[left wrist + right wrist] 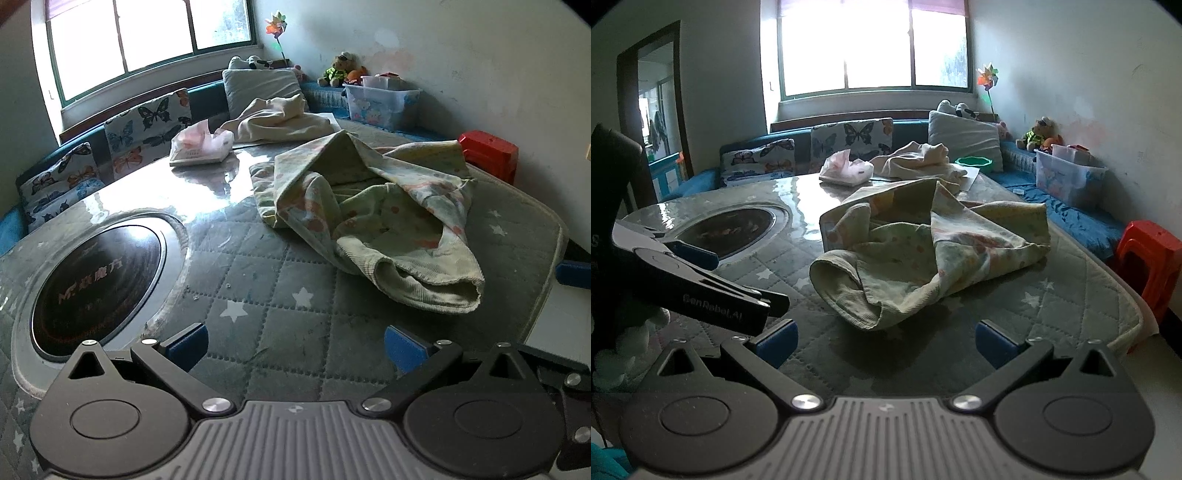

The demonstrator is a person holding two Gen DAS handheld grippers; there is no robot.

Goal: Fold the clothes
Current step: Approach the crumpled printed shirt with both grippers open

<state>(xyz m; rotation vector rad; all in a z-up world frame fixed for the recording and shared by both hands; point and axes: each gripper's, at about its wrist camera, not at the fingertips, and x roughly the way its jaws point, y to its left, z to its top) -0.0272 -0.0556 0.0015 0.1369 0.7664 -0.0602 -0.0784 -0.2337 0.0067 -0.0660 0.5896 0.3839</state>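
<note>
Left gripper [295,349] is held with fingers spread wide, nothing between the blue pads [400,349], hovering over the near edge of the table [280,258]; right gripper [884,343] likewise spread and empty, also at the near edge. Nothing is gripped, so the step is judged to be the approach before the first grasp; folding not yet started. The floral garment [369,214] lies crumpled in a heap right of the table's middle, one ribbed cuff [432,288] pointing toward the near edge, closest to both grippers. Next move probably calls for two separate corners or the hem to be picked and the cloth spread flat; layers are bunched, so a single layer must be pinched, not the whole heap. A second cream garment [280,122] is piled at the far edge, with a tissue pack [201,146] just beside it. A round cooktop [99,280] is set into the table's left side; dragged cloth should be kept off it. In the right view, the left gripper [701,284] sits close on the left, so crossing paths is a risk.
</note>
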